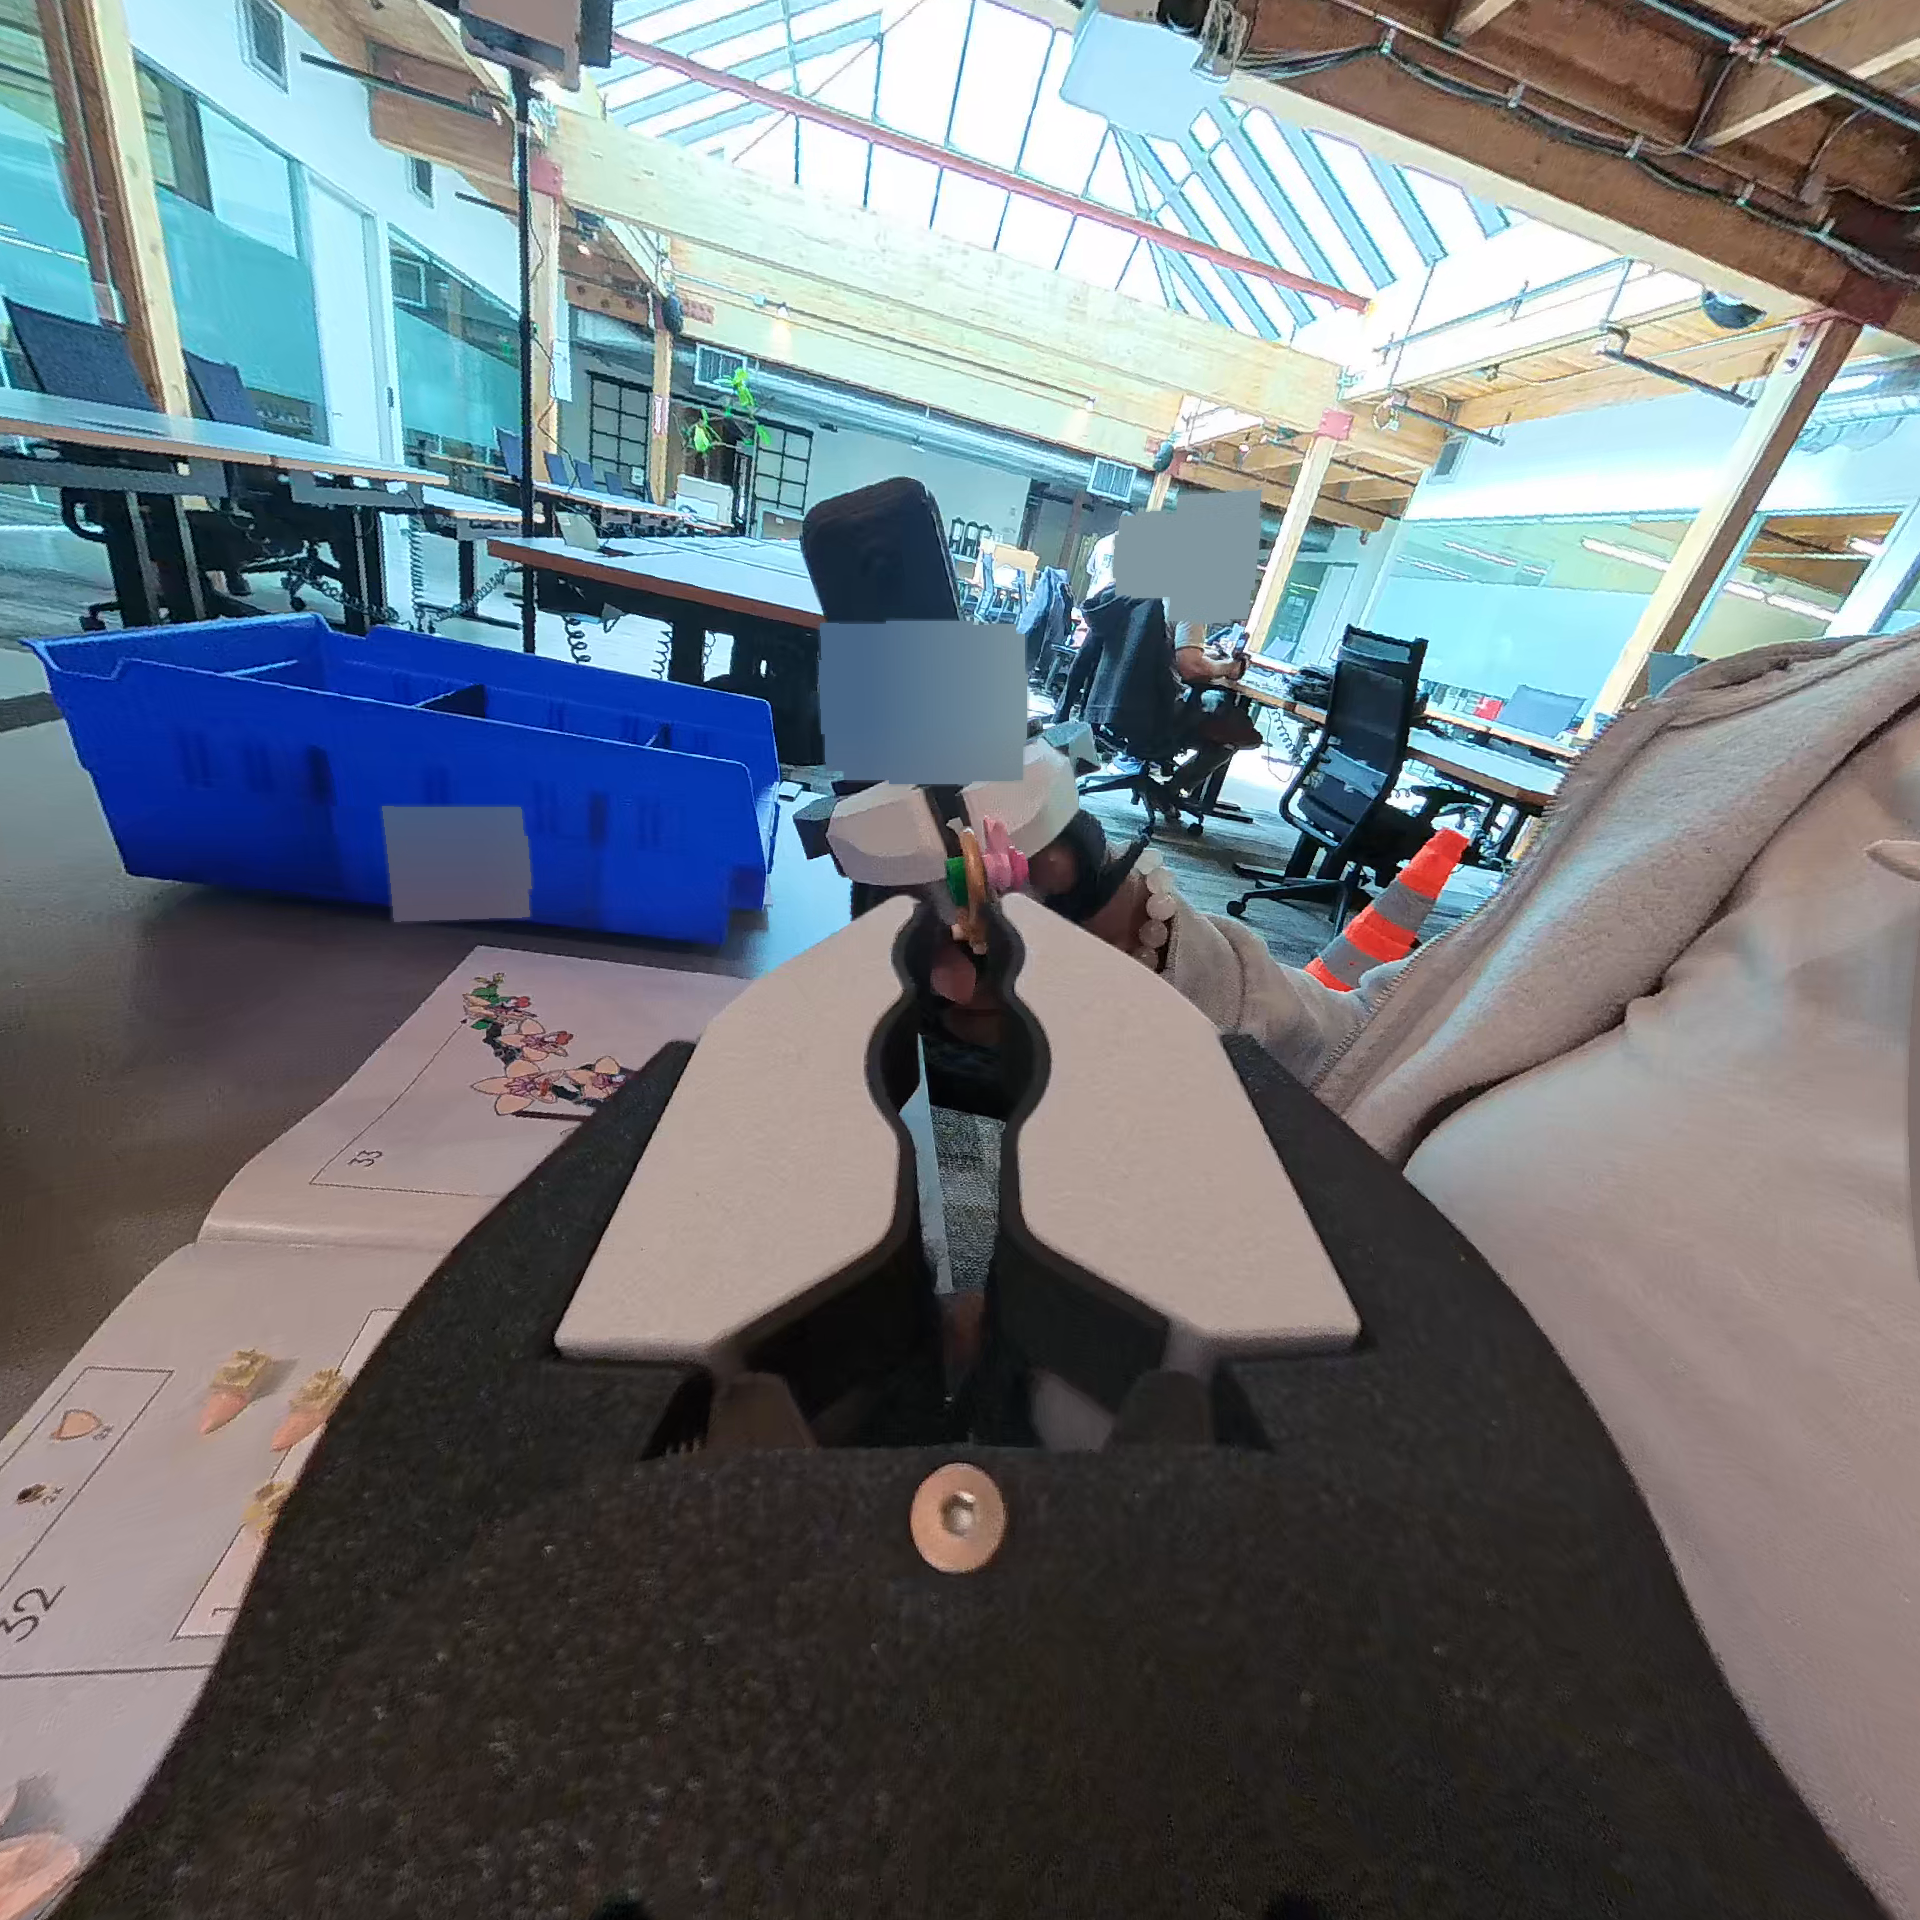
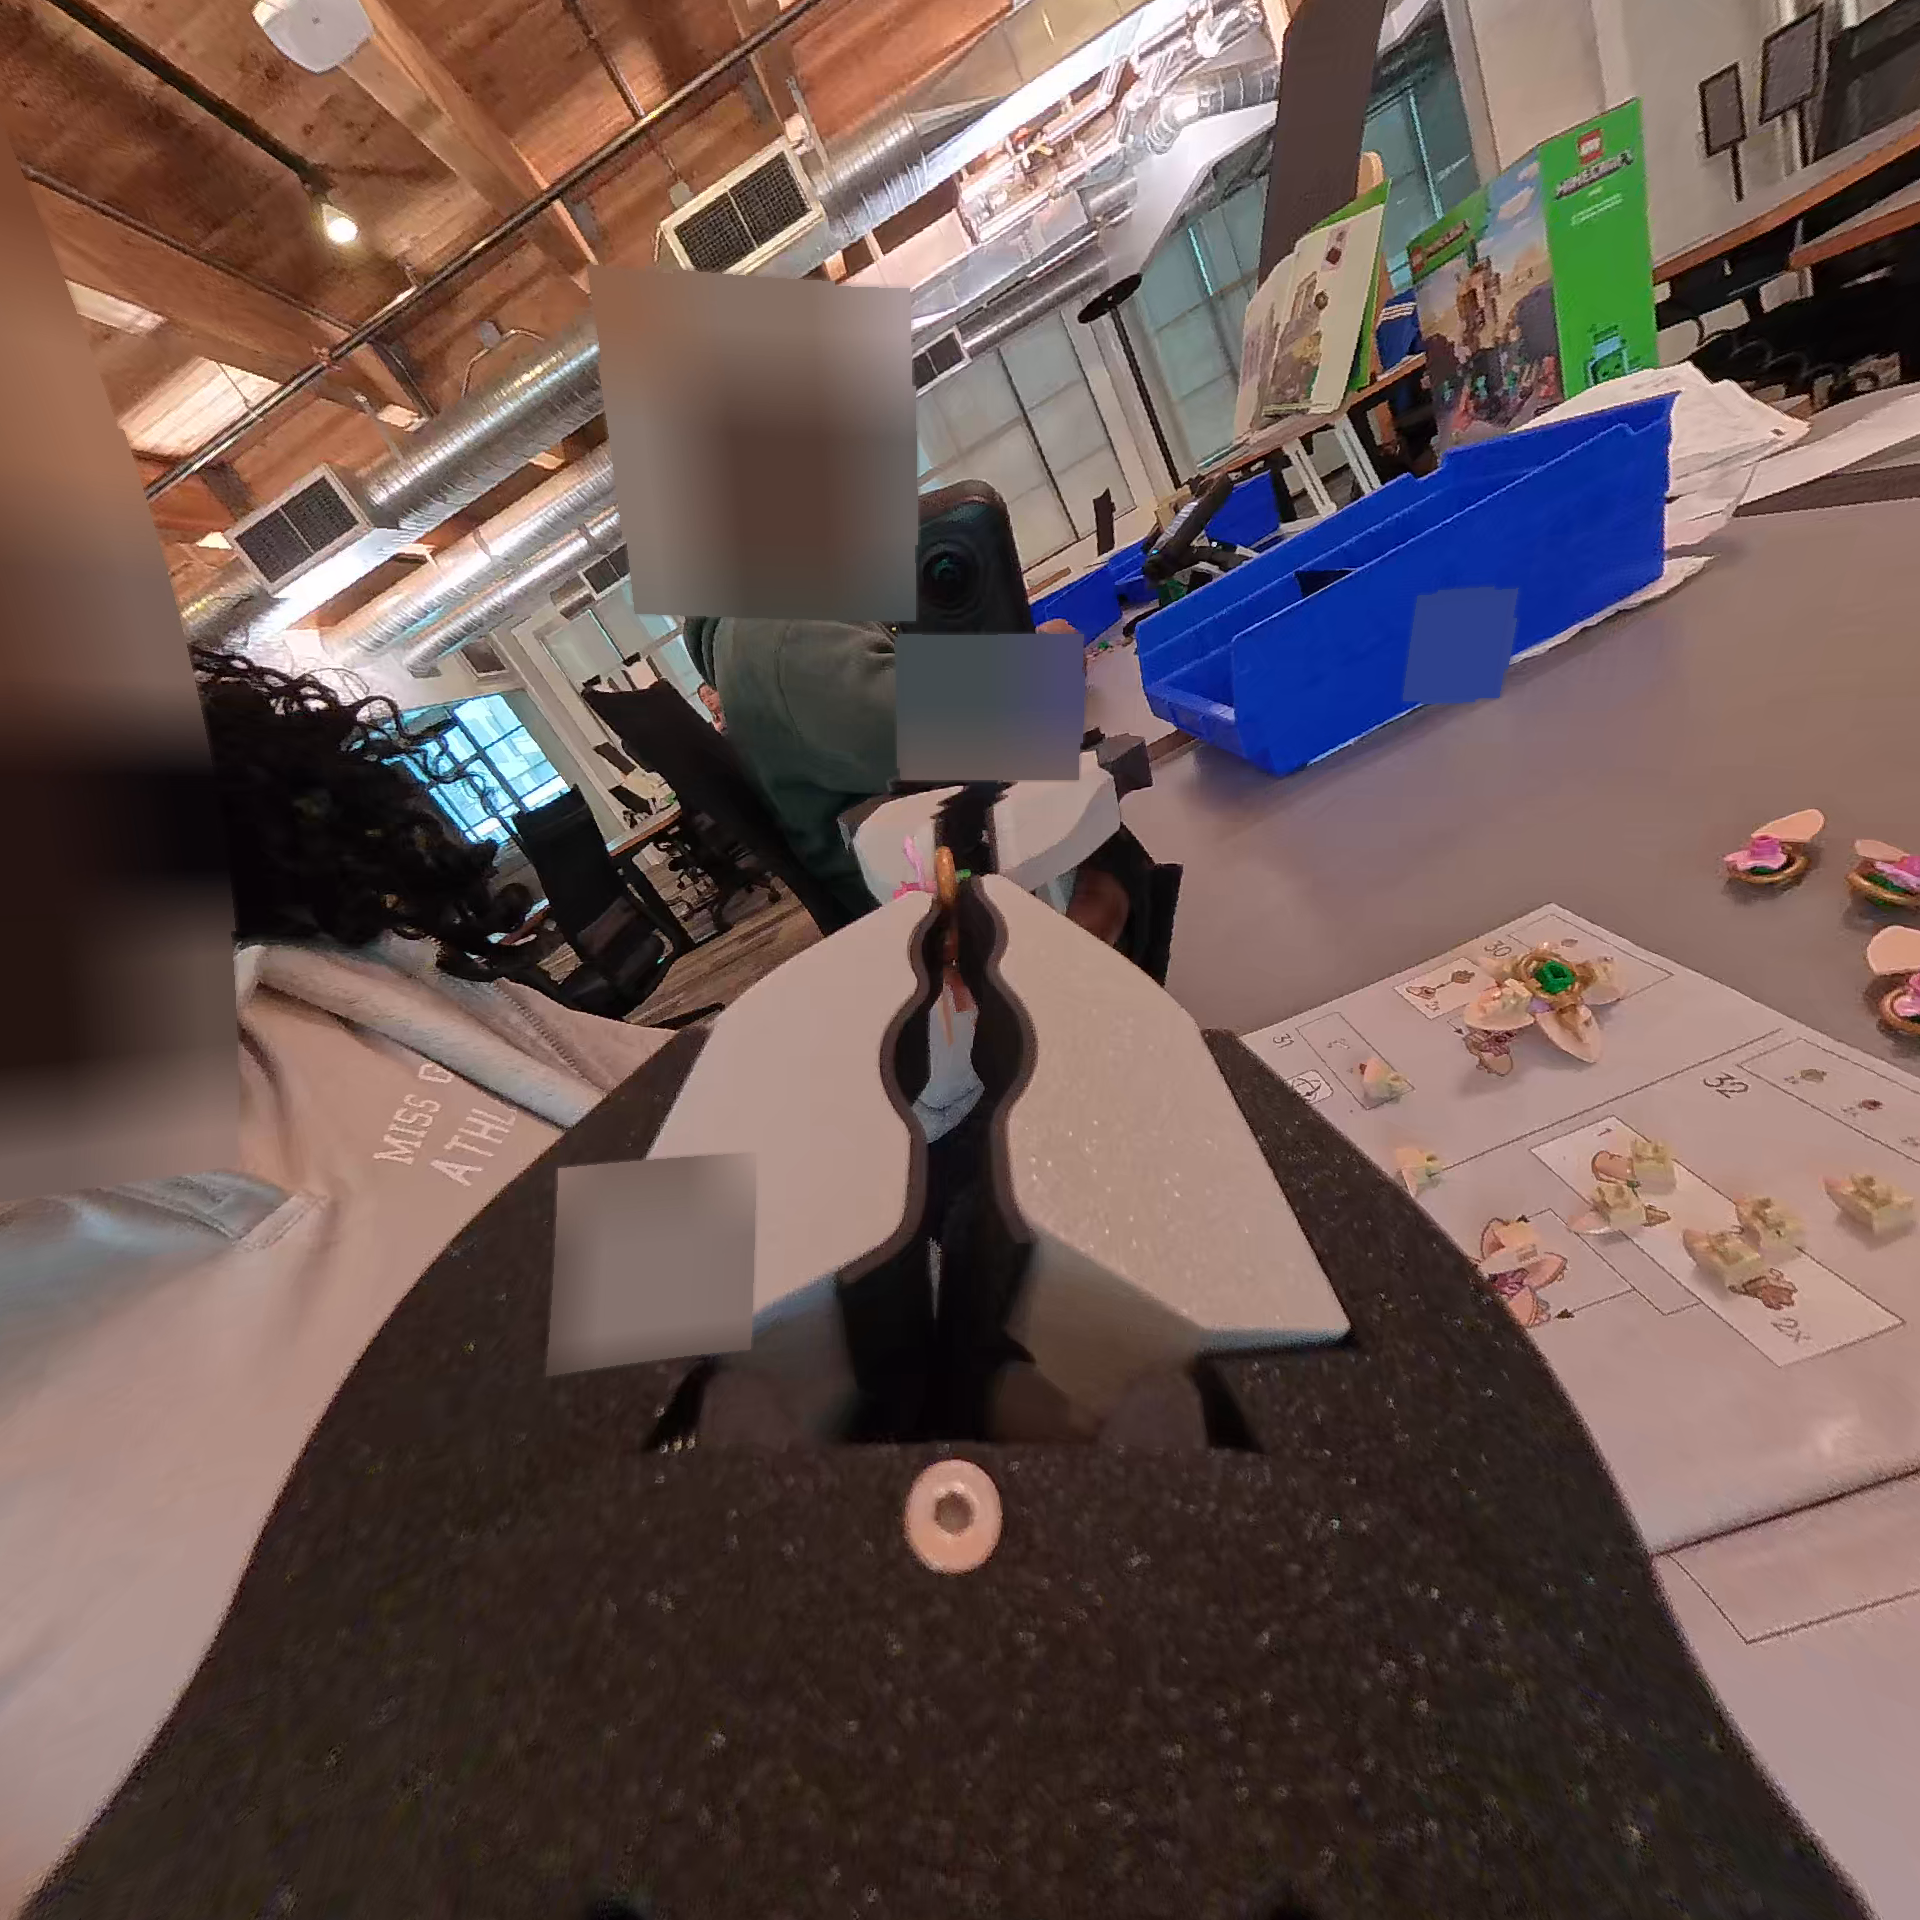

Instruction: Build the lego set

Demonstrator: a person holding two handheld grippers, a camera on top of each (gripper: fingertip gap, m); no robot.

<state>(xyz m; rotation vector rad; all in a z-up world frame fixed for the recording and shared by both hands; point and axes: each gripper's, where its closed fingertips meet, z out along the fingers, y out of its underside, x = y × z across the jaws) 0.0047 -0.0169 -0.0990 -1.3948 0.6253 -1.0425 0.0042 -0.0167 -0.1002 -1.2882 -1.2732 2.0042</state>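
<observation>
A small toy-brick flower piece (image 1: 972, 881), a gold ring with a pink part on one side and a green part on the other, is held in the air between my two grippers, which face each other. My left gripper (image 1: 962, 916) is shut on the ring's lower edge. My right gripper (image 2: 950, 902) is shut on the same piece (image 2: 944, 871), which sticks out past its tips. Each view shows the other gripper's white fingers (image 1: 894, 844) (image 2: 1049, 821) close behind the piece.
A blue bin (image 1: 416, 769) (image 2: 1403, 634) stands on the grey table (image 2: 1455, 821). An open instruction booklet (image 1: 416, 1101) (image 2: 1621, 1101) carries several loose flower parts (image 2: 1538, 997) (image 1: 234, 1392). More lie on the table (image 2: 1766, 860). A person's grey sleeve (image 1: 1662, 1039) is close by.
</observation>
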